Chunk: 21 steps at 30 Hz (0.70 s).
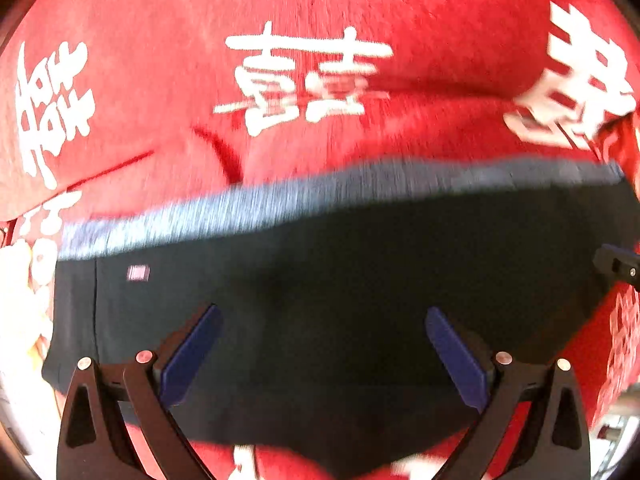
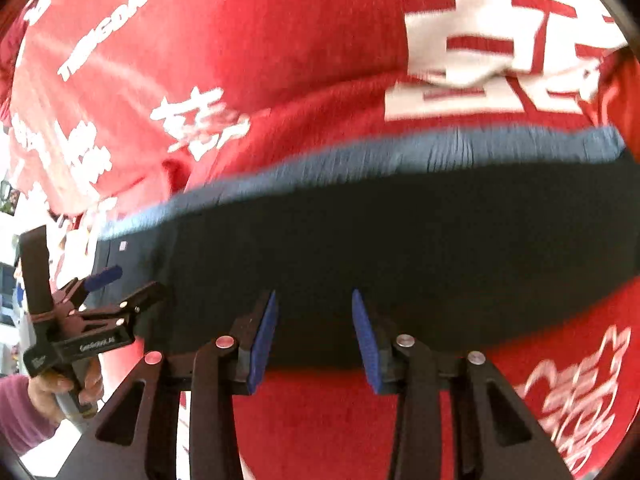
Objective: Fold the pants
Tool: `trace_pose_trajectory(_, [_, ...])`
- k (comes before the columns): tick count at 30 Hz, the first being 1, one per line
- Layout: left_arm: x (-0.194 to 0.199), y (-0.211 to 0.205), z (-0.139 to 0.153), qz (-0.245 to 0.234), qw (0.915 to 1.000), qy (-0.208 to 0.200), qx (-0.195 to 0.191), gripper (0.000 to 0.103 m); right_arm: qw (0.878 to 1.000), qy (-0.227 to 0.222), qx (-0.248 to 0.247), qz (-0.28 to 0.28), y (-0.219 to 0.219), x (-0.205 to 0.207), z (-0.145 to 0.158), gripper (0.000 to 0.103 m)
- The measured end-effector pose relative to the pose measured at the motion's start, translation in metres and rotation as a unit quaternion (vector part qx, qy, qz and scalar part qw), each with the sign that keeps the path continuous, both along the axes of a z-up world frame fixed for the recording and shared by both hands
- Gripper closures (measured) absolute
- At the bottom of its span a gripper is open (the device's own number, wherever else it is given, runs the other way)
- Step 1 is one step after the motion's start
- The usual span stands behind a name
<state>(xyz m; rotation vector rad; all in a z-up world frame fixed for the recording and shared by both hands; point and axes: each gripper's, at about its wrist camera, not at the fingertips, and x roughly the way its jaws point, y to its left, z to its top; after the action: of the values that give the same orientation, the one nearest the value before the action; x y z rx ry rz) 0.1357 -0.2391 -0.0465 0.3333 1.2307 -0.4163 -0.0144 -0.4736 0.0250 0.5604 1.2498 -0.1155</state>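
Note:
The dark navy pants [image 1: 320,288] lie folded flat on a red cloth, with a grey-blue waistband [image 1: 280,204] along their far edge and a small label [image 1: 138,273] near the left end. My left gripper [image 1: 322,320] is open and empty, its blue pads spread wide just above the pants. In the right wrist view the pants [image 2: 400,248] fill the middle. My right gripper [image 2: 314,300] is open and empty over their near edge. The left gripper [image 2: 104,280] shows there at the left, held in a hand, over the pants' left end.
A red cloth with white characters [image 1: 312,80] covers the whole surface under the pants; it also shows in the right wrist view [image 2: 248,40]. It has soft wrinkles beyond the waistband. The tip of the right gripper [image 1: 618,264] shows at the right edge.

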Motion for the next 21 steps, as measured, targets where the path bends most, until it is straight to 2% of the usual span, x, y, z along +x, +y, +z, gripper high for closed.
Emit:
trace_pose_trajectory(3, [0.032,-0.020,-0.018,0.027,0.9996,-0.007,0.004,0.000,1.000,-0.004,0.003,-0.007,-0.016,0.036,-0.015,0.061])
trace_pose_trajectory(5, [0.045,-0.027,-0.028,0.047,0.9987,-0.010,0.018,0.000,1.000,-0.004,0.004,0.001,-0.018,0.056,-0.023,0.067])
trace_pose_trajectory(7, [0.058,-0.029,-0.039,0.066,0.9972,-0.011,0.033,0.000,1.000,-0.001,-0.002,0.019,-0.017,0.072,-0.032,0.067])
trace_pose_trajectory(9, [0.064,-0.023,-0.046,0.087,0.9961,0.000,0.017,0.000,0.999,0.011,-0.022,0.036,-0.018,0.086,-0.044,0.067])
trace_pose_trajectory(10, [0.065,-0.020,-0.047,0.092,0.9956,0.004,0.012,0.000,0.999,0.015,-0.028,0.037,-0.020,0.086,-0.047,0.068])
trace_pose_trajectory(13, [0.065,-0.017,-0.050,0.095,0.9954,0.008,0.004,0.000,0.999,0.020,-0.046,0.009,-0.040,0.090,-0.058,0.084])
trace_pose_trajectory(15, [0.062,-0.019,-0.050,0.082,0.9965,-0.004,0.013,0.000,0.998,0.026,-0.054,-0.024,-0.057,0.089,-0.060,0.085])
trace_pose_trajectory(17, [0.063,-0.022,-0.051,0.075,0.9969,-0.012,0.020,0.000,0.998,0.027,-0.040,-0.050,-0.068,0.084,-0.060,0.084])
trace_pose_trajectory(21, [0.064,-0.018,-0.050,0.084,0.9963,-0.003,0.016,0.000,0.996,0.028,-0.032,-0.074,-0.077,0.067,-0.050,0.080])
